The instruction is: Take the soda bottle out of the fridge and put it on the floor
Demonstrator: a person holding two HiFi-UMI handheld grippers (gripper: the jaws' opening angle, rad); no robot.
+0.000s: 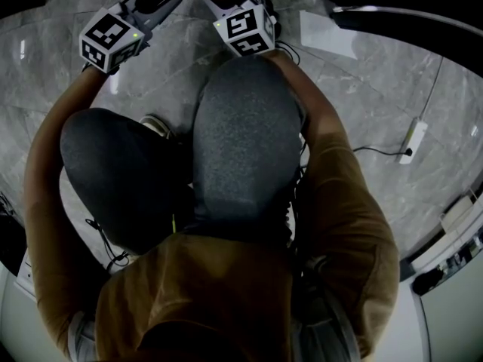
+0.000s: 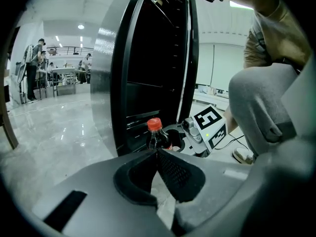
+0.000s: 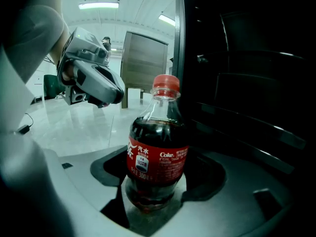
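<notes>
My right gripper: clamped on the soda bottle, one pad on each side.
My left gripper: jaws pressed together, empty.
Soda bottle: upright, beside the fridge, low over the floor.

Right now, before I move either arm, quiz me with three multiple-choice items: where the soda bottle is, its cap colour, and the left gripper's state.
1. Where is the soda bottle?
A. On a table
B. Upright between the jaws of the right gripper
C. Lying on its side

2. What colour is its cap?
A. Blue
B. White
C. Red

3. What is the state of the left gripper?
A. Shut, holding nothing
B. Wide open
C. Shut on the bottle

Answers:
1. B: the right gripper view shows a jaw pad against each side of the upright bottle.
2. C: the cap is red in both gripper views.
3. A: its jaw tips meet with nothing between them.
</notes>
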